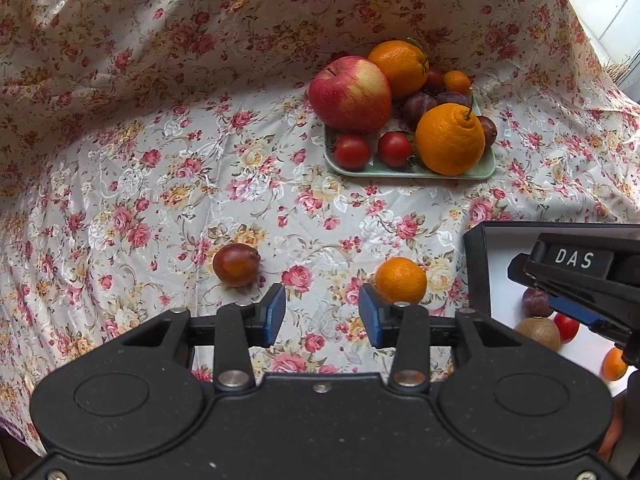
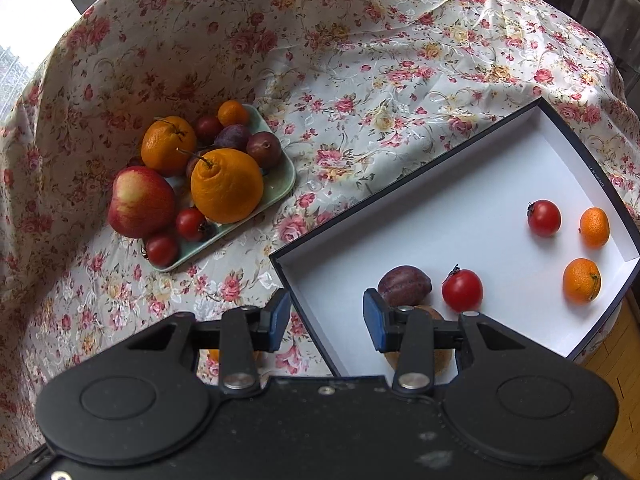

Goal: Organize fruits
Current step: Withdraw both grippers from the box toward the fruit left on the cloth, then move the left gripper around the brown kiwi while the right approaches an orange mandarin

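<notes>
The left gripper hangs released over the floral cloth; a mandarin, round, lies just beyond its right finger, a plum farther left. The right gripper, also released, straddles the box wall; inside, another plum lies long-axis left-right. The tray sits far.

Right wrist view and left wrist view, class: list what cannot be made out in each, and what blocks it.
- Right wrist view: the kiwi in the white box is mostly behind the right gripper.
- Right wrist view: the orange fruit on the cloth is barely seen behind the same gripper.
- Left wrist view: the box's inside is largely hidden by the right gripper and the picture's edge.
</notes>
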The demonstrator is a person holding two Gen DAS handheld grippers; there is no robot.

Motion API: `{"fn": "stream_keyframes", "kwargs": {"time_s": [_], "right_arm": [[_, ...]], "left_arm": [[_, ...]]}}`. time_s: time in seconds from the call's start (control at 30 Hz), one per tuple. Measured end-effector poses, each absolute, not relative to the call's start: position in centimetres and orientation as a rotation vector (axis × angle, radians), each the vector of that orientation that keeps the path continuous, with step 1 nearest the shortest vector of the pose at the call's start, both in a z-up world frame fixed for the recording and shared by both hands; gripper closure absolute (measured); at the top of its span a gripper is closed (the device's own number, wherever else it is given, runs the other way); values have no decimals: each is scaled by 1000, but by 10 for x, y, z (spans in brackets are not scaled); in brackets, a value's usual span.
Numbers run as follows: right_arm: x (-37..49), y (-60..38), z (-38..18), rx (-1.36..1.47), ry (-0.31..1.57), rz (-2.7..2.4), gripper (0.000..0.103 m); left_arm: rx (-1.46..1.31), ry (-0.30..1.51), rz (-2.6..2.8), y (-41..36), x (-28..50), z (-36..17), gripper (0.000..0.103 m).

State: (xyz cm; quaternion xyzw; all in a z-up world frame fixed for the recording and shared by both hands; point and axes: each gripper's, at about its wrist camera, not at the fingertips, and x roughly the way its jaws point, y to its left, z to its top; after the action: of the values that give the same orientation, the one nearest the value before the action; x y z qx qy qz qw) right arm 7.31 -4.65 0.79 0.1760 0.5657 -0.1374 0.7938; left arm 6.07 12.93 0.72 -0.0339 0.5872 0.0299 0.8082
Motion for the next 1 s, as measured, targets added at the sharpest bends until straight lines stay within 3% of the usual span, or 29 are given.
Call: {"fn": "stream_keyframes", "kwargs": {"time_s": [0.57,1.0], "right_arm": [[77,61,-14,233,1301,-108,60],[91,71,-26,215,1316,-121,60]], "left_arm": [[-166,1277,201,233,39,0,53],[-187,1323,238,274,24,-15,53]]}}
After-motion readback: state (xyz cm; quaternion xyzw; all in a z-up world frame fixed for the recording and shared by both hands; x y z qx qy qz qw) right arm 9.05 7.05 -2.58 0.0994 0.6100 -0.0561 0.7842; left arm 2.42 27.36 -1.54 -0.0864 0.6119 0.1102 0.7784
